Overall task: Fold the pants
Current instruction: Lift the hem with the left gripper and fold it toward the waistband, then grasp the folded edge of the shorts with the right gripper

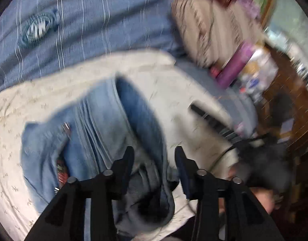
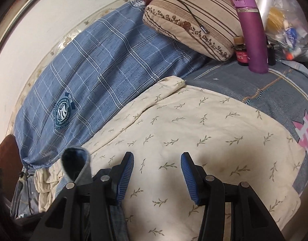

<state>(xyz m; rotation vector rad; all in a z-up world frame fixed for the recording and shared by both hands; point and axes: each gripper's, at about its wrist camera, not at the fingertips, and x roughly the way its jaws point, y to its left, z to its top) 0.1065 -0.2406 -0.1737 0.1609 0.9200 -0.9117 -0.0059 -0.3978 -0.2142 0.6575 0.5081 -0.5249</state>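
Observation:
The light blue jeans (image 1: 97,124) lie bunched on a cream leaf-print sheet (image 1: 174,92); the left wrist view is blurred. My left gripper (image 1: 154,160) hovers over the crumpled denim with its jaws apart and no pad pressing cloth. My right gripper (image 2: 157,166) stands open over the bare cream sheet (image 2: 194,124), nothing between its blue pads (image 2: 125,176). A folded-up edge of the jeans (image 2: 76,165) rises just left of it, and more denim shows under its left finger.
A blue plaid quilt (image 2: 97,68) lies along the white wall at the left. A striped pillow (image 2: 194,20), a purple bottle (image 2: 252,32), a small jar (image 2: 241,50) and a plastic bag (image 2: 284,24) sit at the far end. A hand (image 1: 262,198) shows at the lower right.

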